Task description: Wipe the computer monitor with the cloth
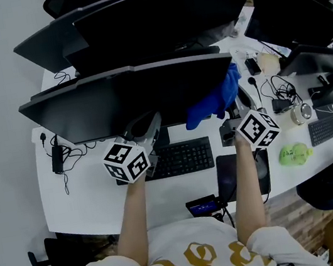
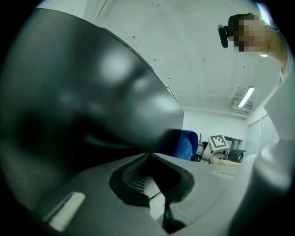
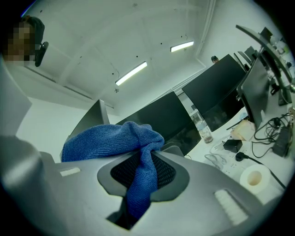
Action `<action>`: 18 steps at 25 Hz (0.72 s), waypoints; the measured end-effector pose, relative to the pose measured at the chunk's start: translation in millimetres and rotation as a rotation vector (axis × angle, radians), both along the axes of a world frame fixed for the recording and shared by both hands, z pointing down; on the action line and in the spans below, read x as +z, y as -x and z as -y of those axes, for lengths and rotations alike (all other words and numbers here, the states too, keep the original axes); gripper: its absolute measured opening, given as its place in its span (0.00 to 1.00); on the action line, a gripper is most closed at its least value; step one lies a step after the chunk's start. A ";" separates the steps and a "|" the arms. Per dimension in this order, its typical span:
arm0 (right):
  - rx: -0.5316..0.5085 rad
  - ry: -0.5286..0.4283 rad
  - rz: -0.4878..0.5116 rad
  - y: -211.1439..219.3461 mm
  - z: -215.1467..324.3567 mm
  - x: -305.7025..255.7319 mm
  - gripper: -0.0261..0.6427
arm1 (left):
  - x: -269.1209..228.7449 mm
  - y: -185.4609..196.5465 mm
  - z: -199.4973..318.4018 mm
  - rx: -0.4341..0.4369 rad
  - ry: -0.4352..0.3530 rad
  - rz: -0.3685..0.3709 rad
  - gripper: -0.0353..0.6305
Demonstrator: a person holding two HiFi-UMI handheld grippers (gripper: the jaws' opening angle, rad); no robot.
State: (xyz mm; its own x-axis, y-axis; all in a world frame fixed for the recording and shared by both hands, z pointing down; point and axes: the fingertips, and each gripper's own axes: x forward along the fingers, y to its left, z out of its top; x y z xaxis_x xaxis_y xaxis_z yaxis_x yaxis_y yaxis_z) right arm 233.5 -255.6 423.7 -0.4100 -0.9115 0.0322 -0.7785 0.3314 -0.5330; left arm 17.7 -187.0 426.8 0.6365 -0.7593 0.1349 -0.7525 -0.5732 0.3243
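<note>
Blue cloth (image 1: 214,104) bunched at dark monitor (image 1: 119,99) lower-right corner.

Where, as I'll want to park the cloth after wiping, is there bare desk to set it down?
The widest bare patch of desk lies left of the keyboard, out to the black adapter; a narrower strip runs along the front edge in front of it. Right of the dark pad it is crowded: cables, tape roll, green object, small keyboard.

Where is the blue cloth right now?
In the head view the blue cloth sits right of centre, pinched in the right claw at the right end of the nearest monitor.
</note>
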 end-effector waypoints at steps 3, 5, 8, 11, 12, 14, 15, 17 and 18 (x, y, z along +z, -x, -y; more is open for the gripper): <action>-0.001 0.014 0.004 -0.6 -1.3 8.0 0.17 | 6.6 -2.1 -1.2 0.005 0.015 0.002 0.05; 0.001 0.025 0.010 -1.3 -1.7 13.6 0.17 | 11.7 -2.6 -1.3 0.005 0.026 0.007 0.05; 0.004 0.039 0.015 -1.6 -2.7 21.9 0.17 | 19.1 -2.0 -2.5 0.002 0.041 0.014 0.05; 0.004 0.055 0.015 -1.3 -3.3 31.2 0.17 | 24.3 -1.3 -3.8 0.003 0.051 0.017 0.05; 0.004 0.061 0.015 -1.3 -3.2 34.3 0.17 | 25.4 -1.3 -3.5 0.003 0.053 0.018 0.05; 0.005 0.073 0.016 -1.5 -3.3 40.4 0.17 | 27.7 -1.3 -2.5 0.002 0.055 0.021 0.05; 0.006 0.079 0.017 -1.5 -3.6 43.3 0.17 | 29.1 -1.5 -2.1 0.001 0.057 0.024 0.05; 0.007 0.090 0.019 -1.4 -4.3 49.1 0.17 | 33.1 -2.4 -2.6 0.005 0.062 0.029 0.05; 0.006 0.096 0.020 -1.3 -4.6 52.1 0.17 | 35.7 -2.9 -3.4 0.007 0.066 0.032 0.05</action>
State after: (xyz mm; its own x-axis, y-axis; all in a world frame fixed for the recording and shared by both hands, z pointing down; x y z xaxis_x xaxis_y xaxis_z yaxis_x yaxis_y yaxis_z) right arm 234.8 -251.0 475.9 -0.4056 -0.9073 0.1110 -0.7692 0.2732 -0.5777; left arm 20.6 -183.6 462.5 0.6364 -0.7436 0.2050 -0.7592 -0.5567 0.3373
